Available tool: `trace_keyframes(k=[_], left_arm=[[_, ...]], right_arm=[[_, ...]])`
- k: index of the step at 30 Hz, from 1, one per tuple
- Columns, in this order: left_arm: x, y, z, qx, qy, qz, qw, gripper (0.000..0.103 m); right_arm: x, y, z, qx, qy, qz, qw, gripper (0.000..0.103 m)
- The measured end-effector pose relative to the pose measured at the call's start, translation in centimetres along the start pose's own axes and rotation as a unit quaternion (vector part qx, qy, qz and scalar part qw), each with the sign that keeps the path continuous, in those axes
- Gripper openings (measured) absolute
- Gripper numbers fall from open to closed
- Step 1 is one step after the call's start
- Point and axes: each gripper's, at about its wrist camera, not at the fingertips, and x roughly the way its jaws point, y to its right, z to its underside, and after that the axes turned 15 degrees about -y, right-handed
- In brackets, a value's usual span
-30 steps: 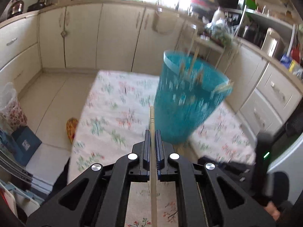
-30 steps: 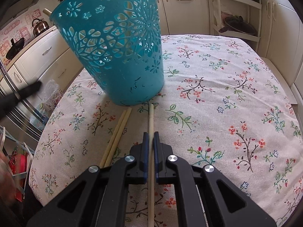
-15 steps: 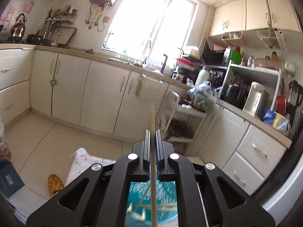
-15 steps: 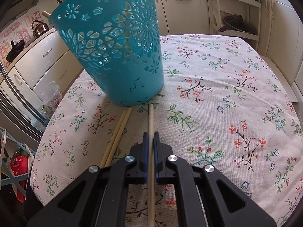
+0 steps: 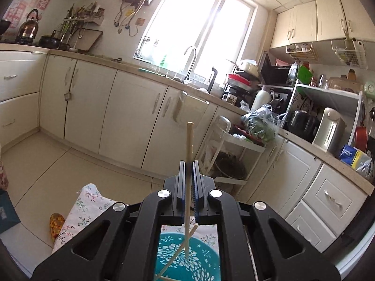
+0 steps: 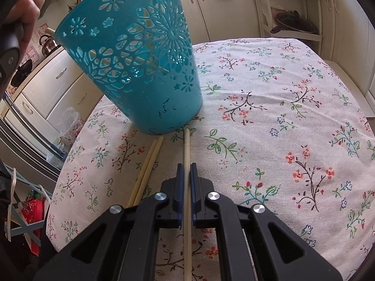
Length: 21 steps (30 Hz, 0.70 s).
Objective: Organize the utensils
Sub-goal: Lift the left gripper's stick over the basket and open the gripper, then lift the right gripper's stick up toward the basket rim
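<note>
My left gripper (image 5: 189, 164) is shut on a pale wooden chopstick (image 5: 189, 140), held high above the teal cut-out basket (image 5: 204, 257). The chopstick's lower end hangs over the basket's mouth, where other chopsticks (image 5: 175, 255) lean inside. My right gripper (image 6: 186, 167) is shut on a second chopstick (image 6: 186, 147), low over the flowered tablecloth (image 6: 281, 117), its tip near the base of the teal basket (image 6: 140, 70). Two more chopsticks (image 6: 146, 168) lie side by side on the cloth just left of it.
A hand (image 6: 25, 11) holding the other gripper shows at the top left of the right wrist view. Cream kitchen cabinets (image 5: 117, 107) and a cluttered counter (image 5: 257, 98) surround the table. A slipper (image 5: 56, 224) lies on the floor by the table's edge.
My left gripper rose and tilted up with its chopstick, from beside the basket to above its mouth. The right gripper kept still with its chopstick; a hand came into its view.
</note>
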Motion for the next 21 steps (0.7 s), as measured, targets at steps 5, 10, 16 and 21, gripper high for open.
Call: trace_keyframes(k=[5, 10, 16, 21], left_arm=[[0.3, 0.0, 1.3, 0.019, -0.022, -0.009, 0.9995, 0.005], [0.6, 0.2, 2.4, 0.048, -0.061, -0.008, 0.997, 0.005], [-2.2, -0.9, 3.2, 0.058, -0.062, -0.021, 0.9961, 0.034], [-8.5, -5.3, 5.2, 0.006, -0.01, -0.074, 0.9972, 0.069]], right_arm=[[0.1, -0.1, 0.0, 0.001, 0.0, -0.001, 1.0, 0.006], [0.1, 0.0, 0.0, 0.001, 0.0, -0.001, 1.0, 0.006], [0.1, 0.0, -0.1, 0.001, -0.001, -0.002, 1.0, 0.006], [0.0, -0.3, -0.1, -0.005, -0.002, 0.003, 1.0, 0.008]])
